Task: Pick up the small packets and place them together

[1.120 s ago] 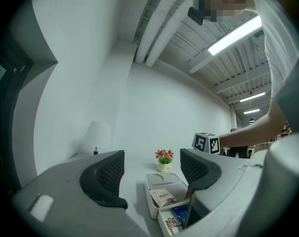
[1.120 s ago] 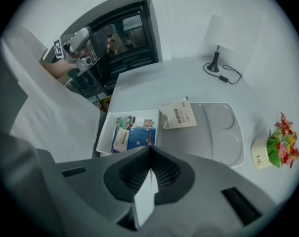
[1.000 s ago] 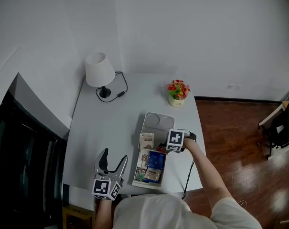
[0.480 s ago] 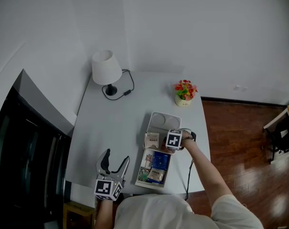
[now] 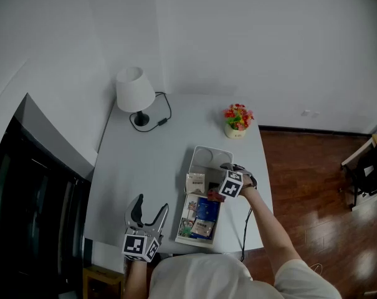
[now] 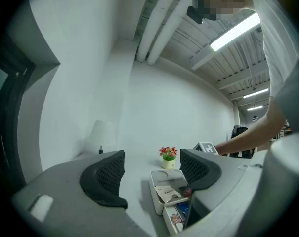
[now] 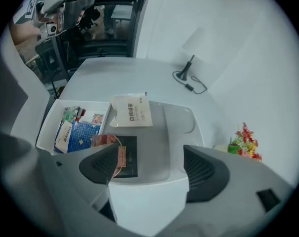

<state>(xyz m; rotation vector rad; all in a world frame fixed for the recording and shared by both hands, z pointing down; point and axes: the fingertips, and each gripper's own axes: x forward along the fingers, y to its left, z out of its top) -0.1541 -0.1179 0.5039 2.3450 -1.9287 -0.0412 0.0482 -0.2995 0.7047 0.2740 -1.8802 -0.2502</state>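
An open white box (image 5: 204, 156) lies near the table's front right. Its lower half (image 7: 48, 127) holds several small packets, among them a blue one (image 7: 82, 132). A beige packet (image 7: 132, 111) leans over the divider into the other half (image 7: 174, 132). A black packet with a red-orange label (image 7: 127, 157) lies flat there, just under one finger of my right gripper (image 7: 151, 169). That gripper hovers over the box, its jaws opening, pads off the packet. My left gripper (image 5: 147, 209) rests by the front edge, jaws apart, nothing between them.
A white lamp (image 5: 134, 92) with a black cable (image 5: 160, 120) stands at the back left. A small pot of red flowers (image 5: 236, 120) sits at the back right. The table drops to wooden floor (image 5: 313, 185) on the right, with dark furniture (image 5: 26, 185) on the left.
The right gripper's marker cube has turned a little over the box. The left gripper has stayed by the front edge. The head view has shifted slightly.
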